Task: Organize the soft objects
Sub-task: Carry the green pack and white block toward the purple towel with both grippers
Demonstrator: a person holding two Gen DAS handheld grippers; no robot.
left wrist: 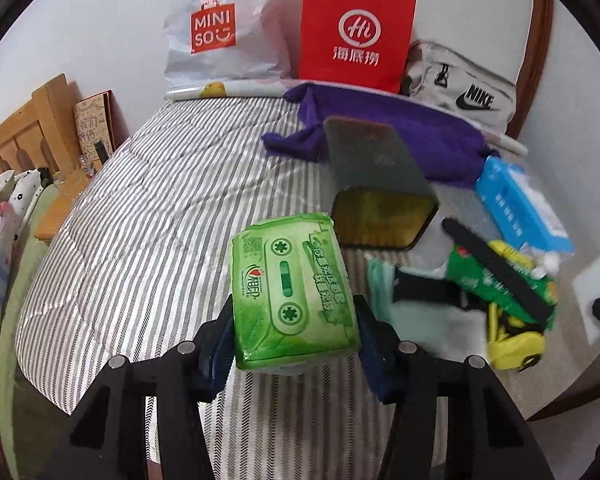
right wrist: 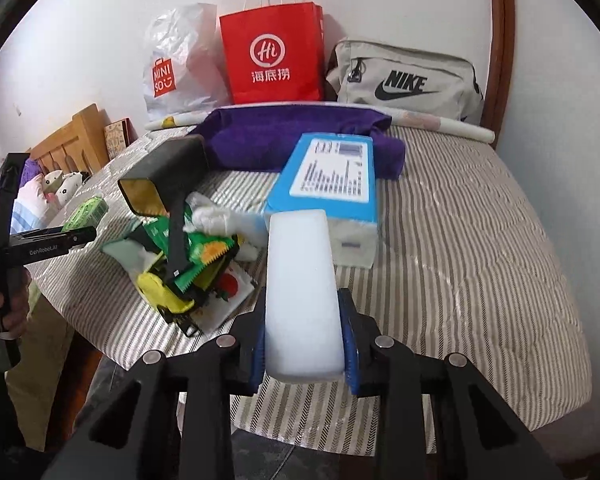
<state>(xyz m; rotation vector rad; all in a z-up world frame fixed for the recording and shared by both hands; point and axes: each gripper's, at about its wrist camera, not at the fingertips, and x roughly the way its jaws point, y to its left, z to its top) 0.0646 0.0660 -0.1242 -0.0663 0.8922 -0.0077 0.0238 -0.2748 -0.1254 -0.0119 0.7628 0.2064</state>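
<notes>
My left gripper (left wrist: 296, 336) is shut on a green tissue pack (left wrist: 292, 292) with a cassette print, held above the striped bed; the pack also shows at the left of the right wrist view (right wrist: 87, 213). My right gripper (right wrist: 303, 344) is shut on a white foam block (right wrist: 300, 292), held above the bed; the block shows at the right edge of the left wrist view (left wrist: 596, 300). A purple towel (left wrist: 404, 136) (right wrist: 292, 136) lies at the back. A blue tissue box (right wrist: 332, 184) (left wrist: 520, 204) lies just beyond the foam block.
A dark tipped box with a yellow inside (left wrist: 380, 188) (right wrist: 160, 184) and a heap of green and yellow packets and straps (right wrist: 192, 264) (left wrist: 500, 292) lie mid-bed. A red paper bag (right wrist: 276, 56), a Miniso bag (left wrist: 220, 32) and a Nike pouch (right wrist: 408, 76) stand at the wall.
</notes>
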